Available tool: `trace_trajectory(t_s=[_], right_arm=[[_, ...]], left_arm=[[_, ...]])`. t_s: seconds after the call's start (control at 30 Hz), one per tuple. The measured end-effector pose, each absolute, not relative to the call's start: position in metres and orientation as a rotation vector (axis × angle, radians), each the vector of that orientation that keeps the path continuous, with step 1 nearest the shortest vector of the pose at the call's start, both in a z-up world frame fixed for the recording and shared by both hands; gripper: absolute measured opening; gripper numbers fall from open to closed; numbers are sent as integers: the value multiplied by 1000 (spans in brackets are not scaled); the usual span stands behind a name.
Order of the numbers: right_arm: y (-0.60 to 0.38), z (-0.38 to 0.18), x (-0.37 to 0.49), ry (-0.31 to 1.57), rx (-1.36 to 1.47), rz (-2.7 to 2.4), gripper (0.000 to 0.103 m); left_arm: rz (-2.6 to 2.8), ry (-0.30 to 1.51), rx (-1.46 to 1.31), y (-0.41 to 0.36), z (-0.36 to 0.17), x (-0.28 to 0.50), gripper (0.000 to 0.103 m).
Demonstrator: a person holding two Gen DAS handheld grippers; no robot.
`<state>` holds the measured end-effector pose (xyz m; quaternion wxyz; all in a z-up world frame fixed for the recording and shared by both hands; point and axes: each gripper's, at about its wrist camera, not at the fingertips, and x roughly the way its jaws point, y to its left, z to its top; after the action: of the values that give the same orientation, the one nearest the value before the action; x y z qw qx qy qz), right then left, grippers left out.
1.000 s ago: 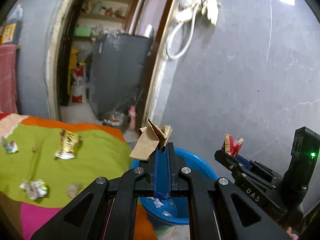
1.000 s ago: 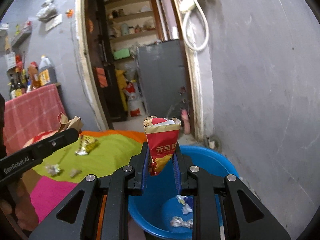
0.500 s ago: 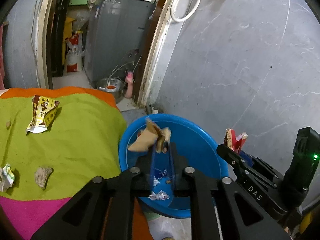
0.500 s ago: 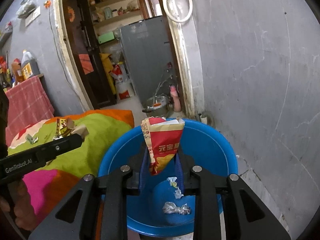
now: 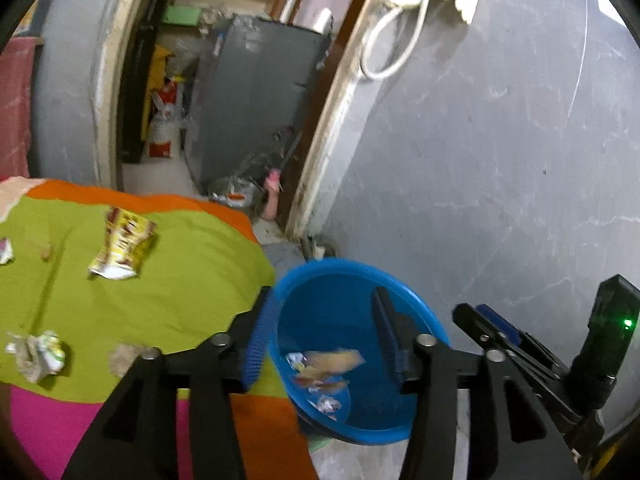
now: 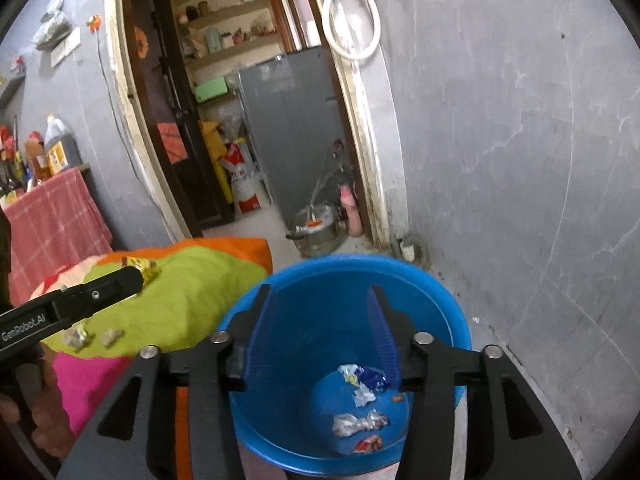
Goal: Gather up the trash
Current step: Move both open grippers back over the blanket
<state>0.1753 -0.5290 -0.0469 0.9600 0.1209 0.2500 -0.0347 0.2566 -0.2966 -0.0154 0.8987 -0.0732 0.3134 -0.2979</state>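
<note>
The left gripper (image 5: 322,330) and the right gripper (image 6: 318,330) are held over the round blue plastic tub (image 6: 436,300), jaws opening with nothing pinched between them. Crumpled wrappers (image 6: 360,424) and a tan paper scrap (image 5: 338,360) are seen inside the tub. A yellow foil wrapper (image 5: 122,248) and crumpled paper scraps (image 5: 36,356) are left on the green-and-orange cloth (image 5: 192,276) beside the tub.

Blue tub (image 6: 452,320) mouth, frame centre, stands unobstructed from above. Grey wall (image 6: 520,160) bounds it closely at right; bed with green cover (image 6: 192,300) abuts its left rim. Doorway floor beyond holds a steel pot (image 6: 316,232).
</note>
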Motion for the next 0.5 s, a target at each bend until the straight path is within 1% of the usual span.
trace_trajectory(t_s=[0.07, 0.1, 0.13, 0.17, 0.2, 0.23, 0.27, 0.4, 0.47, 0.5], right_arm=[[-524, -37, 172, 480, 243, -61, 53], [-520, -32, 171, 467, 242, -59, 54], [-516, -27, 169, 452, 240, -52, 56], [-512, -23, 167, 440, 237, -45, 60], [-508, -18, 166, 428, 234, -39, 63], [-502, -12, 163, 408, 233, -29, 70], [-497, -9, 161, 394, 232, -21, 73], [-472, 3, 157, 350, 221, 17, 81], [-459, 8, 157, 334, 218, 32, 86], [-452, 10, 156, 322, 218, 43, 87]], left_arm=[[-600, 617, -162, -285, -6, 252, 57], [-587, 604, -163, -280, -1, 250, 59], [-571, 585, -163, -273, 4, 247, 65], [-559, 568, -163, -267, 8, 245, 72], [-537, 547, -162, -258, 13, 242, 76], [-518, 530, -163, -251, 17, 239, 82], [-498, 511, -166, -242, 21, 236, 86], [-424, 467, -175, -208, 32, 227, 90], [-379, 451, -176, -190, 36, 222, 95], [-358, 440, -178, -181, 37, 219, 96]])
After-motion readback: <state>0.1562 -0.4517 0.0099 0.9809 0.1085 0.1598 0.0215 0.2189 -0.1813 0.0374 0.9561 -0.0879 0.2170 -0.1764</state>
